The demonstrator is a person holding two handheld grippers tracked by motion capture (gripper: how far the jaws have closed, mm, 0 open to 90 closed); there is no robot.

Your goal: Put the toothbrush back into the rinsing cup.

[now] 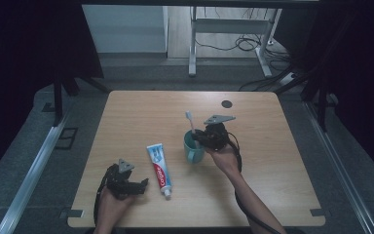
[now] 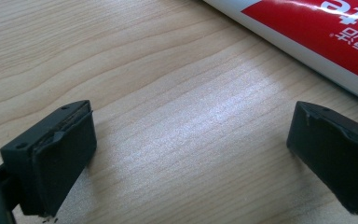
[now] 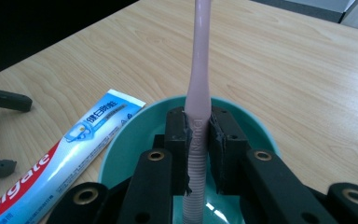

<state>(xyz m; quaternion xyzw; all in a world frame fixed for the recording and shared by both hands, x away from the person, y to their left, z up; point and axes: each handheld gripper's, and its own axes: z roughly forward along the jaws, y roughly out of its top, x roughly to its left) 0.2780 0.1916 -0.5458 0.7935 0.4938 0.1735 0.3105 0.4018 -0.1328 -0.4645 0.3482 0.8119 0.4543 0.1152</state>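
Note:
A pink toothbrush (image 3: 199,93) stands upright with its handle end inside a teal cup (image 3: 135,126). My right gripper (image 3: 198,140) is shut on the handle just above the cup's mouth. From above, the cup (image 1: 193,151) sits mid-table, the brush head (image 1: 189,117) pokes up, and the right gripper (image 1: 205,137) hangs over the rim. A toothpaste tube (image 1: 159,169) lies flat to the cup's left. My left gripper (image 1: 141,185) rests open on the table beside the tube's cap end; the tube (image 2: 307,37) lies just past its jaws, with bare wood between them.
The wooden table (image 1: 253,185) has a dark round grommet (image 1: 227,104) near its far edge. Beyond the table stand a white desk frame (image 1: 193,44) and loose cables (image 1: 253,46) on the floor. Dark curtains flank both sides.

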